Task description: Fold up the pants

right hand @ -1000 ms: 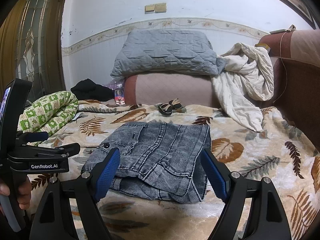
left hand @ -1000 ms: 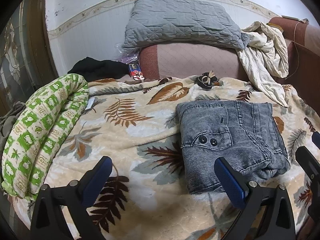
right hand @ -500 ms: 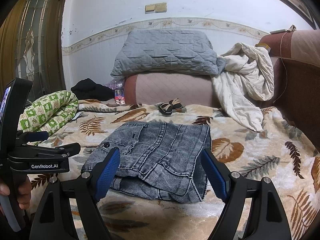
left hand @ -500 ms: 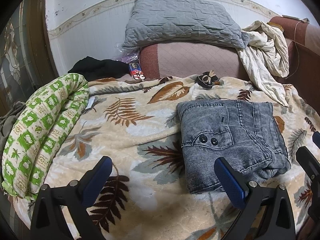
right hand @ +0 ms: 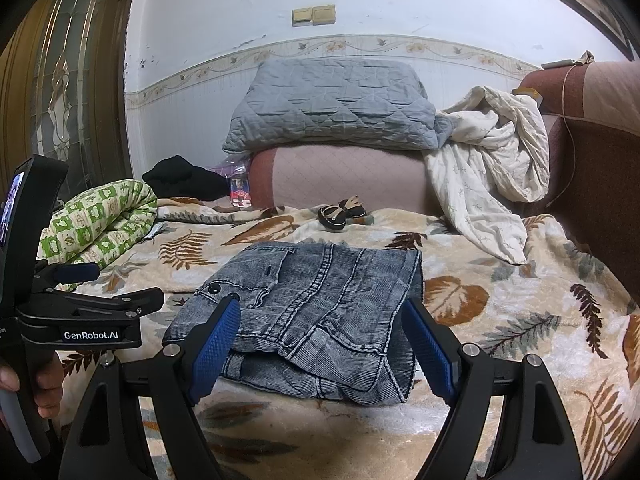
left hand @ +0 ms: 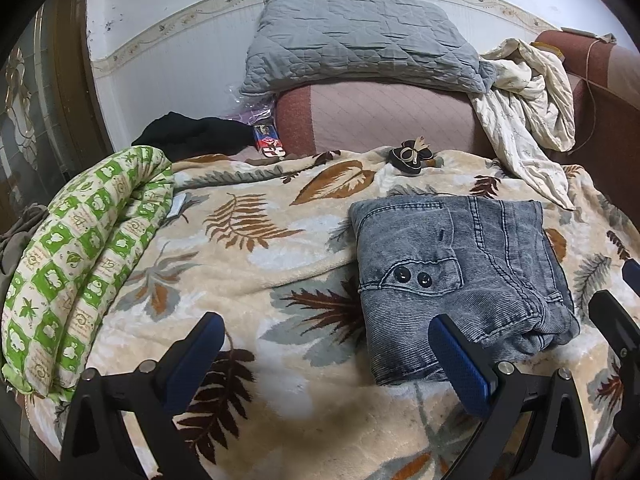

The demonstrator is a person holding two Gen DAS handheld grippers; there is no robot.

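Grey washed denim pants (left hand: pixel 456 276) lie folded into a compact bundle on the leaf-patterned blanket (left hand: pixel 240 264), also in the right wrist view (right hand: pixel 312 304). My left gripper (left hand: pixel 324 344) is open and empty, above the blanket to the left of the bundle's near edge. My right gripper (right hand: pixel 324 332) is open and empty, held just in front of the bundle, its fingers apart at either side of the near edge without touching. The left gripper's body (right hand: pixel 80 312) shows at the left of the right wrist view.
A rolled green-and-white quilt (left hand: pixel 80 264) lies along the bed's left edge. A grey pillow (left hand: pixel 360 40) rests on a pink headrest (left hand: pixel 392 116), with a crumpled white cloth (left hand: pixel 528 108) at right. Small dark shoes (left hand: pixel 412 154) and a black garment (left hand: pixel 192 136) lie at the back.
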